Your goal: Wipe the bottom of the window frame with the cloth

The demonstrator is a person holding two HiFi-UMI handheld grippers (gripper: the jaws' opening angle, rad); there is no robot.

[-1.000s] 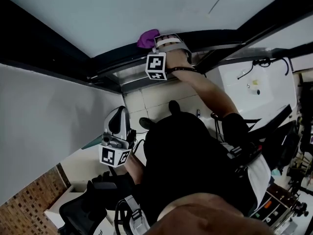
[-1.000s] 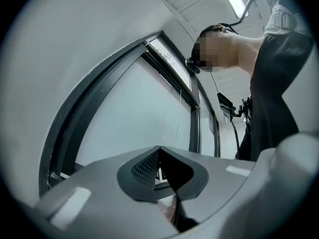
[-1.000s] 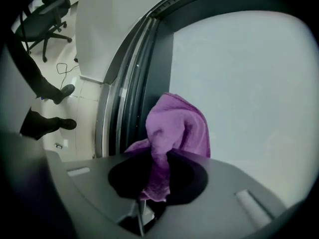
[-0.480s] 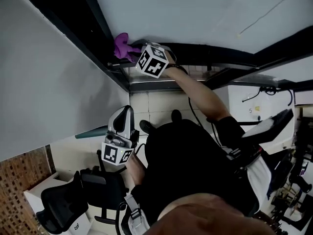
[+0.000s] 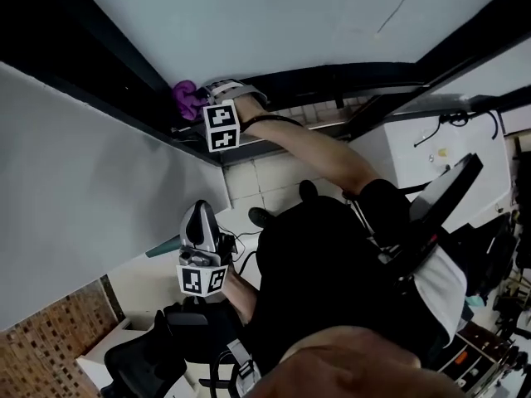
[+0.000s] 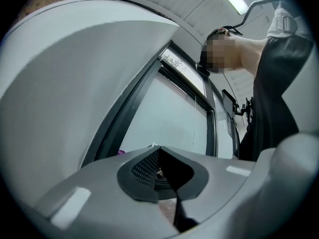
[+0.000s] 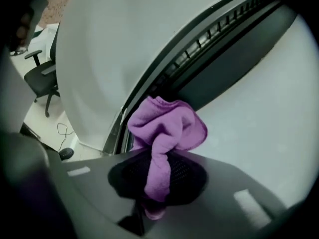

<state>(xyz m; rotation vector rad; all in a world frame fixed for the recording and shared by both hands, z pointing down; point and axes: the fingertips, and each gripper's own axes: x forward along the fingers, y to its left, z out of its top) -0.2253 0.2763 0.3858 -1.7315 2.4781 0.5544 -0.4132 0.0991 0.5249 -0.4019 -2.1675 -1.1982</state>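
A purple cloth (image 5: 184, 98) is bunched against the black window frame (image 5: 315, 81), close to the frame's corner. My right gripper (image 5: 199, 99) is shut on the cloth, its marker cube just below it. In the right gripper view the cloth (image 7: 167, 128) hangs from between the jaws of the right gripper (image 7: 157, 183) and presses on the dark frame channel (image 7: 209, 49). My left gripper (image 5: 197, 220) hangs low by the person's body, away from the window. In the left gripper view the left gripper (image 6: 159, 176) is shut on nothing and points up at the frame (image 6: 129, 113).
A grey wall panel (image 5: 91, 189) meets the frame at the left. Below are a black office chair (image 5: 141, 355), pale floor tiles (image 5: 265, 172) and white equipment (image 5: 431, 148) at the right. A chair (image 7: 42, 78) and a cable (image 7: 62, 131) lie on the floor.
The right gripper has slid the cloth leftward along the frame toward the corner. The left gripper has stayed about where it was.
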